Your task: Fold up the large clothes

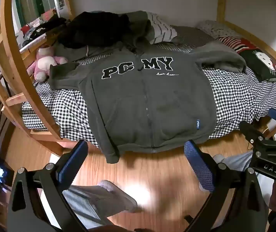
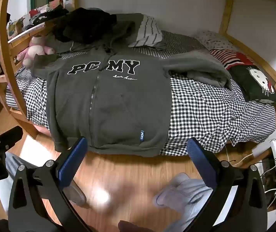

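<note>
Hoodie (image 1: pixel 147 96): grey fleece, soft, limp, bulky; flat on bed (image 1: pixel 244 96), hem overhanging near edge. Grasp sleeve cuffs. Left gripper (image 1: pixel 136 164), right gripper (image 2: pixel 136 162) wide, empty.

Hoodie (image 1: pixel 147 100) chest reads "PC MY"; blue hem tag (image 1: pixel 197 124) "PCMY"

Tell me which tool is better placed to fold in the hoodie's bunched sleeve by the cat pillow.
Right, probably. The bunched sleeve lies on the right tool's side; the left tool faces the hoodie's other half. Both are open and empty.
</note>
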`<state>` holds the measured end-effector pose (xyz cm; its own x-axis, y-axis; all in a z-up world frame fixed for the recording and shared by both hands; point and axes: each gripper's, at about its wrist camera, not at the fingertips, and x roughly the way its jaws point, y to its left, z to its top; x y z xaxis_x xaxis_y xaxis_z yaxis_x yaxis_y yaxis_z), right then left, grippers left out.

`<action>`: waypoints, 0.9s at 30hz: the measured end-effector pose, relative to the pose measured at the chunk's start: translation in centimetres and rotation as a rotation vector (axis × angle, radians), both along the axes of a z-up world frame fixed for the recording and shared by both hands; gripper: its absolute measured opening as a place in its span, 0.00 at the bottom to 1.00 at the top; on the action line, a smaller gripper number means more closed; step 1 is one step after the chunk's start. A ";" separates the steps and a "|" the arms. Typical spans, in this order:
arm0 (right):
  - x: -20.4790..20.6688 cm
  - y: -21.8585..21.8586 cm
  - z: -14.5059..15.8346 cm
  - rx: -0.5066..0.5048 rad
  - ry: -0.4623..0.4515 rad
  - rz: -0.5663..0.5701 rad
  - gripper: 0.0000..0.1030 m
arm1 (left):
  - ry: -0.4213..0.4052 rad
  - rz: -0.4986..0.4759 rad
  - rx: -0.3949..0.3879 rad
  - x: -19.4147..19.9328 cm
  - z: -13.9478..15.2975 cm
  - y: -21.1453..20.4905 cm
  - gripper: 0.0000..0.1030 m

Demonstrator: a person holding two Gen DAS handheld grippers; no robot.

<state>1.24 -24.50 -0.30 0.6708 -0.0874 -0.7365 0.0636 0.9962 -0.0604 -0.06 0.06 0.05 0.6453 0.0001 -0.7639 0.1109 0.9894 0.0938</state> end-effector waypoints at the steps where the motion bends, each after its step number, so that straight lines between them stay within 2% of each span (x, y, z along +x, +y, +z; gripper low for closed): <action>1: 0.0 0.0 0.0 -0.008 0.002 0.001 0.98 | 0.000 0.002 -0.001 0.0 0.0 0.1 0.95; 27: -0.1 0.1 0.6 -0.004 -0.010 0.010 0.98 | 0.000 0.003 0.004 -0.4 0.3 -0.1 0.95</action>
